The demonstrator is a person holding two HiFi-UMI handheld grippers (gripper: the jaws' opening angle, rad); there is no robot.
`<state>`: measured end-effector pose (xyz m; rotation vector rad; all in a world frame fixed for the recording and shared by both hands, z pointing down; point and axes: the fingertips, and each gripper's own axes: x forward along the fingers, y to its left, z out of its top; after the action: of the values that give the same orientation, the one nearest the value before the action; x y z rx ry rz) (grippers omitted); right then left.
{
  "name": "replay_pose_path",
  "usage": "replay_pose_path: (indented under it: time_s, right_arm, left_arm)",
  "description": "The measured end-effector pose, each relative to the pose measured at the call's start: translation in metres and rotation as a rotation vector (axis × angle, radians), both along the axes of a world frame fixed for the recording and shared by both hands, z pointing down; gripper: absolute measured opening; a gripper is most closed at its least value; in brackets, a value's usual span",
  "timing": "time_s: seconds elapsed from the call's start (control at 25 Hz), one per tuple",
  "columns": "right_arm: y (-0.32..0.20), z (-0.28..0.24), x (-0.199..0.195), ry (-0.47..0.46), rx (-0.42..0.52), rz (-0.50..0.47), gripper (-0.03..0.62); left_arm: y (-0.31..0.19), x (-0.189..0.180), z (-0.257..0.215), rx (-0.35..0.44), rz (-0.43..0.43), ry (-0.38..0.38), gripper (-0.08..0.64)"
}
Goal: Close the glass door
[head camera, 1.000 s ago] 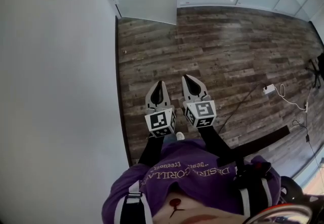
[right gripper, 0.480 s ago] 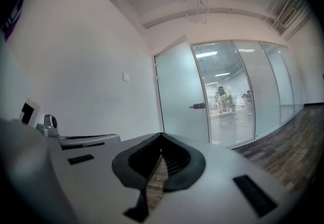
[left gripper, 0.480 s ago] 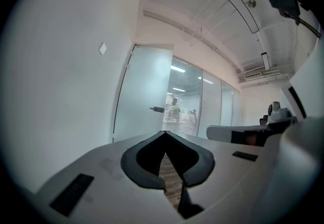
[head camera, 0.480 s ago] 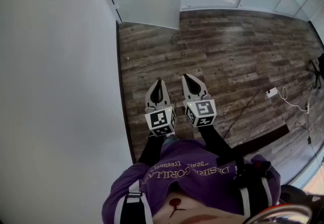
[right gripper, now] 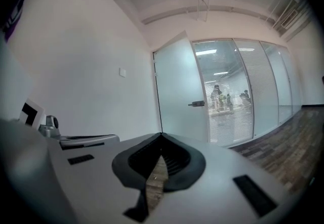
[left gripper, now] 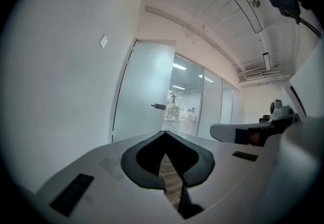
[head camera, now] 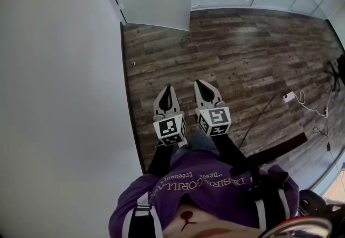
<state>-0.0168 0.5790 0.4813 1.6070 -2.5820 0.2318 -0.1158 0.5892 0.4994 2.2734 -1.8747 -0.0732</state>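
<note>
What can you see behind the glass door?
Nothing: the glass door is frosted and hides whatever is behind it. Through the blinds beside it, standing figures show.

The floor [head camera: 226, 54] is laid in dark grey-brown wood planks. A small metal stud [head camera: 133, 63] sits on it close to the white wall. Well to the right lies a white plug block [head camera: 286, 96] with a white cord [head camera: 308, 105] looping away from it. A thin black cable [head camera: 253, 118] runs from that block toward a long dark strip [head camera: 280, 148].
</note>
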Motion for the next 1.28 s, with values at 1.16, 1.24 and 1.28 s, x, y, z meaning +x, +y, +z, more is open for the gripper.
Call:
replay_pose_path:
  time_s: [1.16, 1.24, 1.28]
  right_arm:
    - [-0.188, -0.004, 0.047, 0.002, 0.007, -0.106, -0.011]
    - [-0.194, 0.000, 0.053, 0.000, -0.002, -0.100, -0.011]
    - [-0.197, 0.000, 0.054, -0.002, -0.003, -0.098, -0.011]
  left_arm:
    - [-0.176, 0.055, -0.002, 0.005, -0.091, -0.004, 0.002]
    - [-0.180, 0.059, 0.000, -0.002, -0.088, -0.006, 0.002]
    - [-0.183, 0.061, 0.000, -0.005, -0.087, -0.007, 0.002]
